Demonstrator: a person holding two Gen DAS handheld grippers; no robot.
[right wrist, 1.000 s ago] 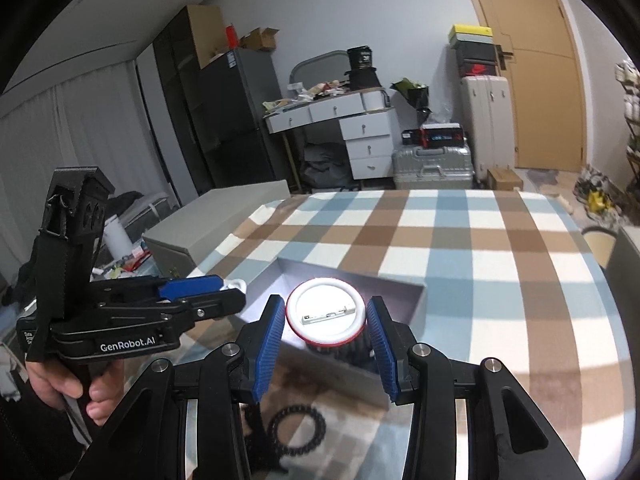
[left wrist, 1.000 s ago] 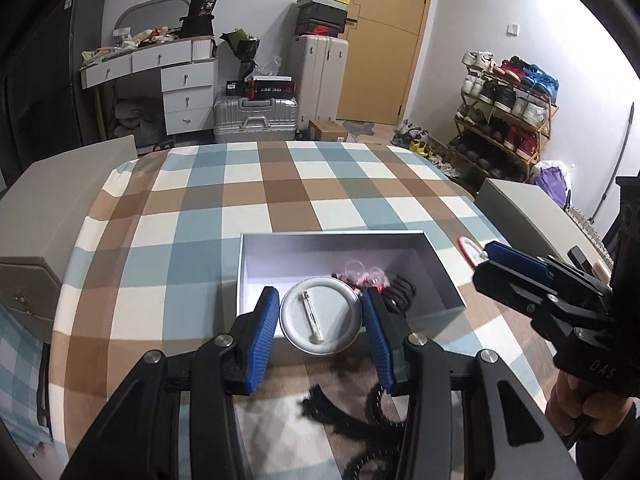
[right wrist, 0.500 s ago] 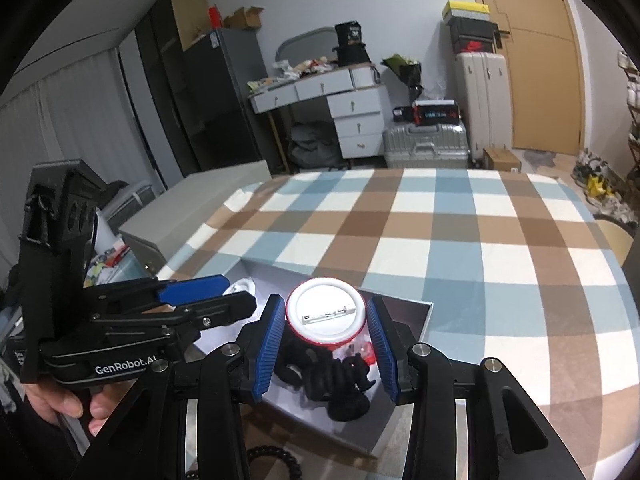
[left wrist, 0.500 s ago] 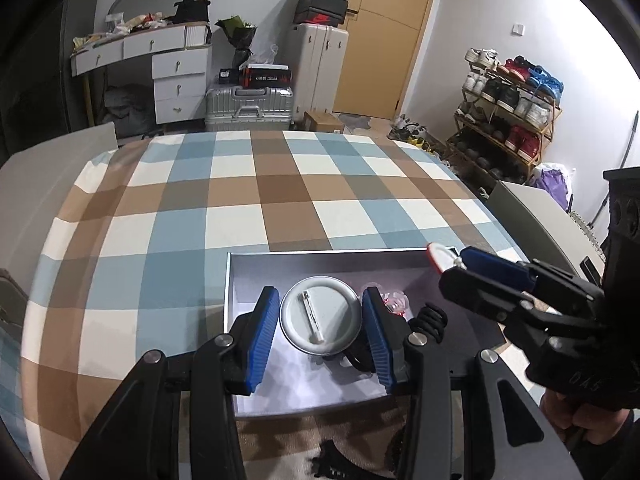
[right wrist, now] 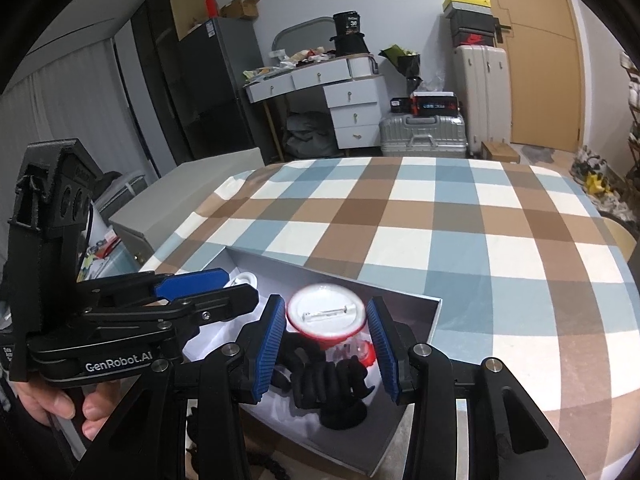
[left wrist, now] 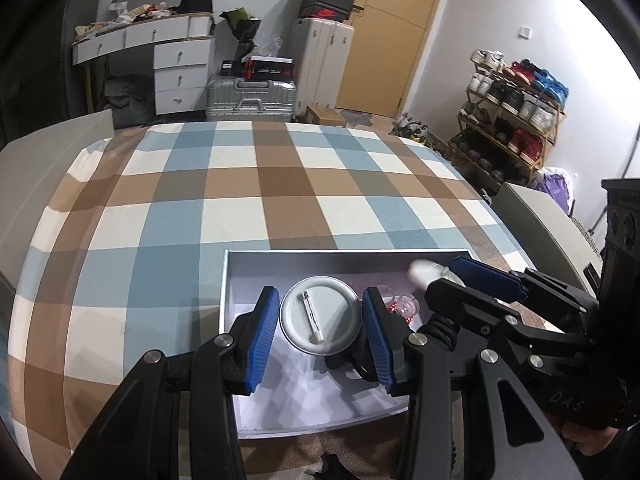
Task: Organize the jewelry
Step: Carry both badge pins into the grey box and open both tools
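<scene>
Around us, starting at the far left, a white desk [left wrist: 160, 46] piled with clutter stands against the wall, a silver suitcase [left wrist: 251, 94] lies on the floor beside it, and a tall white suitcase [left wrist: 324, 66] carries a stack of shoe boxes [left wrist: 330, 0] next to the wooden door [left wrist: 394, 32]. At the far right a shoe rack [left wrist: 516, 116] is packed with sneakers. Nearer, the checked tablecloth [left wrist: 240, 200] covers the table, and a shallow grey box [left wrist: 280, 400] sits on it at the near edge.

Inside the box, a black coiled hair tie [right wrist: 332, 384] and some clear pieces with red trim [right wrist: 360, 350] lie on the right half, partly hidden behind our tools.

In the right wrist view we read "GenRobot.AI" on the side of the left gripper [left wrist: 318, 320], and "36" on a black container [right wrist: 349, 24] on the desk. The other tool's body shows "DAS" in the left wrist view.

Our left gripper is partly open and closed on a grey pin badge [left wrist: 318, 318], back side up with its pin showing, held over the left half of the box. Our right gripper [right wrist: 327, 318] is likewise part-way open and holds a red-rimmed pin badge [right wrist: 326, 314], back side up, above the hair tie in the box. Whether the pads press either badge firmly we cannot tell, though both badges sit between the blue pads [right wrist: 272, 340] touching them.
</scene>
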